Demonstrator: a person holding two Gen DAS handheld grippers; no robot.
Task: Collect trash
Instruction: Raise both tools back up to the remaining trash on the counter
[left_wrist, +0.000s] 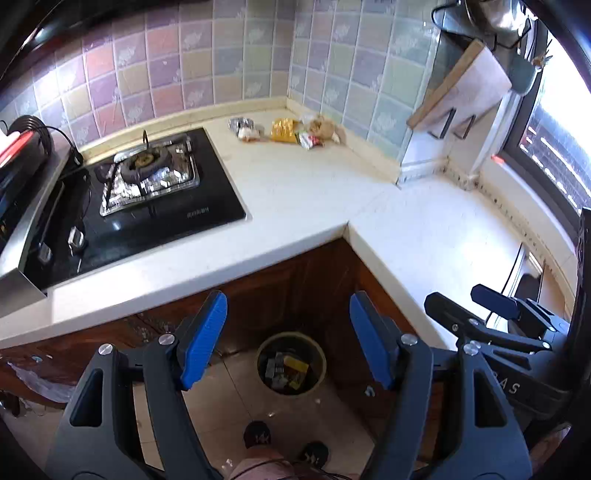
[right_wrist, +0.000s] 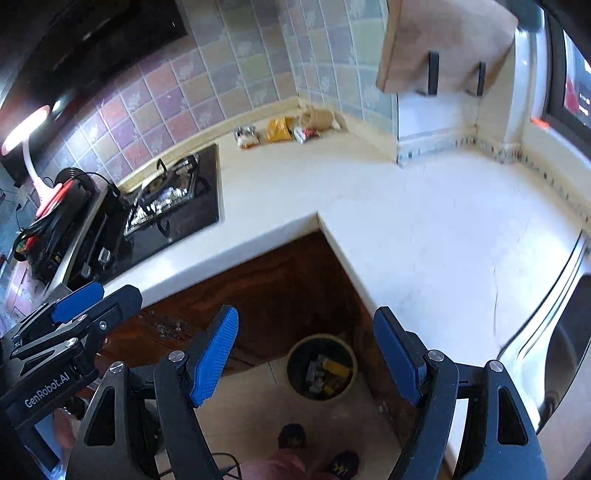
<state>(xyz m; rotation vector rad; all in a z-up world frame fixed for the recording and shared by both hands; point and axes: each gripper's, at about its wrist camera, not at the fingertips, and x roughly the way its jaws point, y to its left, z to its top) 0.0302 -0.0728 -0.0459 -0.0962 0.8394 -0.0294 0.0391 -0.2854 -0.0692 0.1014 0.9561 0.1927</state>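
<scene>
Left wrist view: left gripper (left_wrist: 288, 339) raised over the floor at the inner corner of an L-shaped counter (left_wrist: 303, 192), jaws standing well apart, nothing between them. Right gripper (left_wrist: 476, 306) alongside at the frame's right edge, likewise empty, blue pads wide and no thing in the gap. Directly below both, on the tiled floor against the dark cabinet front: a round trash bin (left_wrist: 291, 363), already holding yellow and grey scraps.

Remaining trash (left_wrist: 291, 129) far ahead and above, bunched in the back corner of the counter where the two tiled walls meet: a silvery wrapper (left_wrist: 242, 127) nearest the gas stove (left_wrist: 147, 177), a yellow packet (left_wrist: 283, 130) in the middle, a crumpled tan bag (left_wrist: 321, 125) tucked into the corner, a small red-and-white wrapper (left_wrist: 308, 140) in front of it. Row running roughly left to right along the back wall, crosswise to the line of both grippers.

Right wrist view: same cluster up and slightly left of centre, well apart from the open pads. Neither hand clearly closer; by position, silvery end likely falling to the left hand, tan bag to the right. Next reach, in all likelihood, forward across the bare counter, away from the bin. Shoes of the person just visible at the bottom edge.
</scene>
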